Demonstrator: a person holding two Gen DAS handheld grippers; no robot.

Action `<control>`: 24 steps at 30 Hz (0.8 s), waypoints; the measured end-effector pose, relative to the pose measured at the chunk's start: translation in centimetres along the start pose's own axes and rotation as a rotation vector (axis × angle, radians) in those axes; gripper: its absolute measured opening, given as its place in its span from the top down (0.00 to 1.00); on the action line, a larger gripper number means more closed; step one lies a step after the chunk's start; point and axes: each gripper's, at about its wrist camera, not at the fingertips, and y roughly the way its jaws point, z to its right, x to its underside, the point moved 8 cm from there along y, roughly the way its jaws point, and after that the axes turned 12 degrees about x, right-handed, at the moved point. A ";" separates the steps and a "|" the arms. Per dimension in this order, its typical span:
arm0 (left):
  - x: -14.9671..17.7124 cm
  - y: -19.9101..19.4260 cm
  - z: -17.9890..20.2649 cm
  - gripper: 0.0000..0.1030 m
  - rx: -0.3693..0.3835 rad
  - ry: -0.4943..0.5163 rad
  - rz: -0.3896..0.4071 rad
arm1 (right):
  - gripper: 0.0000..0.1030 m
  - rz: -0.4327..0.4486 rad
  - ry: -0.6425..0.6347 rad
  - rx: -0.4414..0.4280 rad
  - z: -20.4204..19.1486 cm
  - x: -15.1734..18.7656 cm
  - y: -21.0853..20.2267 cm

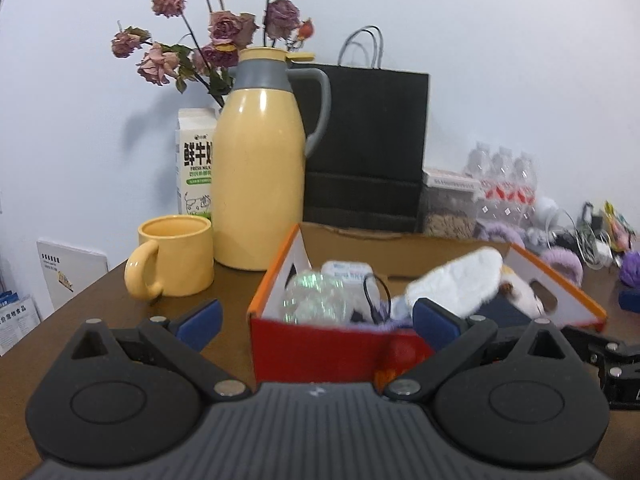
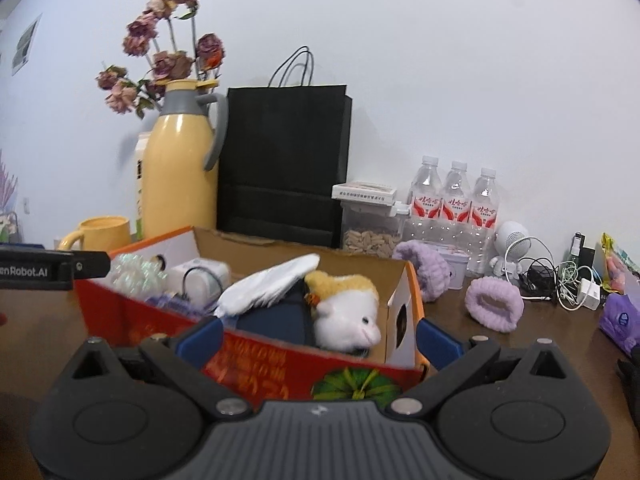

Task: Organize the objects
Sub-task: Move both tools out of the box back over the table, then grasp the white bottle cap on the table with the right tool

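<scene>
Cardboard box [image 2: 280, 344] on tabletop [image 1: 100, 300], plush toy [image 2: 348, 308] inside.
Left hand-held gripper [image 1: 316, 318] and right hand-held gripper [image 2: 318, 338] both spread wide, empty.

Left wrist cam sits low over the table [image 1: 100, 304], close behind the cardboard box [image 1: 320, 344], facing the back wall. Box's near red wall fills the centre; yellow jug [image 1: 258, 176] and mug [image 1: 176, 256] are near, left of centre.

Right wrist cam is also low, close behind the same box [image 2: 248, 356] but further right, looking at its near right corner. Faces the same wall and sees more of the table's right end: water bottles [image 2: 456, 204], purple bands [image 2: 494, 304], cables.

Both views share the box, jug, mug, black bag [image 1: 368, 148] [image 2: 284, 160], flowers and bottles. Right cam sees the left gripper [image 2: 52, 270] at its left edge.
</scene>
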 end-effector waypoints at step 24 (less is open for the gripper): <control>4.1 -4.2 -1.4 0.00 -0.017 -0.042 -0.110 | 0.00 -0.100 -0.021 -0.090 -3.0 3.8 -4.2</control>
